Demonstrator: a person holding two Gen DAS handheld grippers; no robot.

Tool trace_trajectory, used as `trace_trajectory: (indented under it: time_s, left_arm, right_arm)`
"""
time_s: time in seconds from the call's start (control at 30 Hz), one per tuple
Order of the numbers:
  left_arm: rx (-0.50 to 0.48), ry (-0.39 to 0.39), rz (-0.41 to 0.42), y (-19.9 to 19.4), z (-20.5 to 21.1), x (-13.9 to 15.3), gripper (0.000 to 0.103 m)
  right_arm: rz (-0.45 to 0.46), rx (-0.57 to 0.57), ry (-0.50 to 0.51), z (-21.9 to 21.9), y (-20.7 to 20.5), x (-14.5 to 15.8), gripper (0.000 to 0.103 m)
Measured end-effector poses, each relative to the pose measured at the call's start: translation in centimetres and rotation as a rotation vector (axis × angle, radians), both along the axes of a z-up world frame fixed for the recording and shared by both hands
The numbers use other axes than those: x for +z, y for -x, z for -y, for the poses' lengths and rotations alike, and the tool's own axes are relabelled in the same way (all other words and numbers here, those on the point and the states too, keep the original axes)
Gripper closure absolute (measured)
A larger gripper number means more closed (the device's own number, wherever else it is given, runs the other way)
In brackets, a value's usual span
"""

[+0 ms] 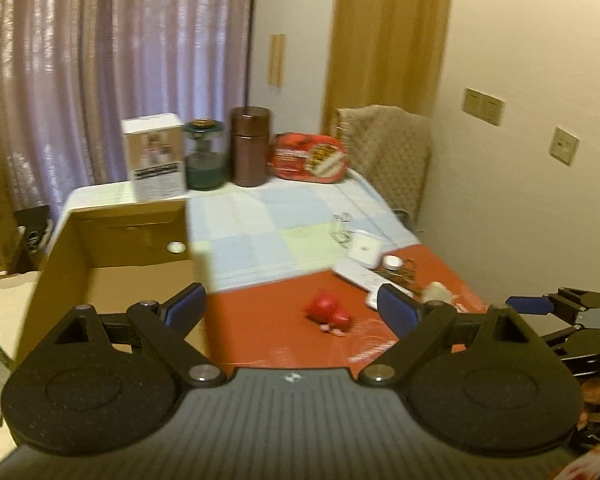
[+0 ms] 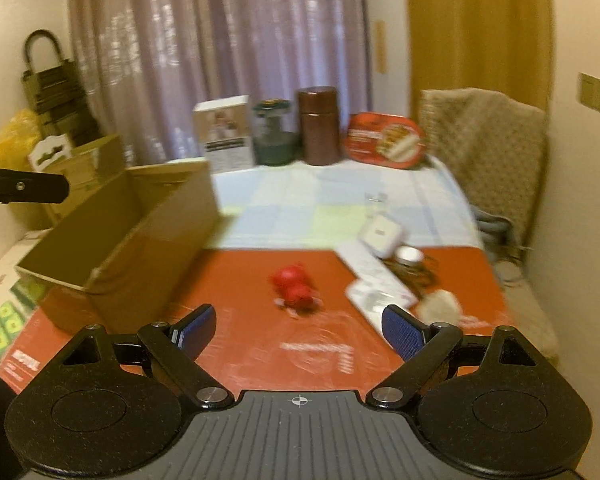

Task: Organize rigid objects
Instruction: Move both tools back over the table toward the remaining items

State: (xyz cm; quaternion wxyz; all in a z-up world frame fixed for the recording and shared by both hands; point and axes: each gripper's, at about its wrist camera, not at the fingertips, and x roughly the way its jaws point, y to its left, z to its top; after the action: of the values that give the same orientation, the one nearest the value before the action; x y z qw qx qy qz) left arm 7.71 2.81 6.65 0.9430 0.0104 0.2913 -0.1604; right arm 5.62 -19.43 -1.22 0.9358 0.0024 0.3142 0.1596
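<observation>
Both views are motion-blurred. A small red toy [image 1: 329, 313] [image 2: 296, 290] lies on the red mat. To its right are a flat white device [image 1: 364, 274] [image 2: 380, 284], a small white square box [image 1: 365, 249] [image 2: 382, 234], a white-capped jar [image 1: 392, 263] [image 2: 410, 256] and a pale fluffy lump [image 2: 438, 304]. An open cardboard box [image 1: 112, 248] [image 2: 140, 232] stands on the left. My left gripper [image 1: 294, 306] is open with nothing between its fingers, hanging above the mat beside the box. My right gripper [image 2: 298, 330] is open and empty over the mat, short of the toy; it also shows at the right edge of the left view [image 1: 548, 308].
At the table's far edge stand a white carton [image 1: 156, 156] [image 2: 226, 138], a green glass jar [image 1: 204, 152] [image 2: 274, 130], a brown canister [image 1: 250, 144] [image 2: 320, 124] and a red tin [image 1: 310, 156] [image 2: 386, 140]. A blanket-draped chair [image 1: 388, 148] [image 2: 488, 152] sits right; curtains hang behind.
</observation>
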Motion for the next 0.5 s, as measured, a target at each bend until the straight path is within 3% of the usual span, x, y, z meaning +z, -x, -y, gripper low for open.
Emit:
trace_trajectory:
  time_s: [0.27,0.5]
  left_arm:
    - [-0.061,-0.014,-0.035,-0.6,5.6,-2.6,0.013]
    - [-0.056,-0.036,-0.066,-1.5,7.9,-5.2,0.013]
  right_arm:
    - [-0.014,-0.1,0.018,5.8,1.4,-0.7,0.016]
    - [-0.026,-0.14,0.004,8.3,1.7,-1.0,0.016]
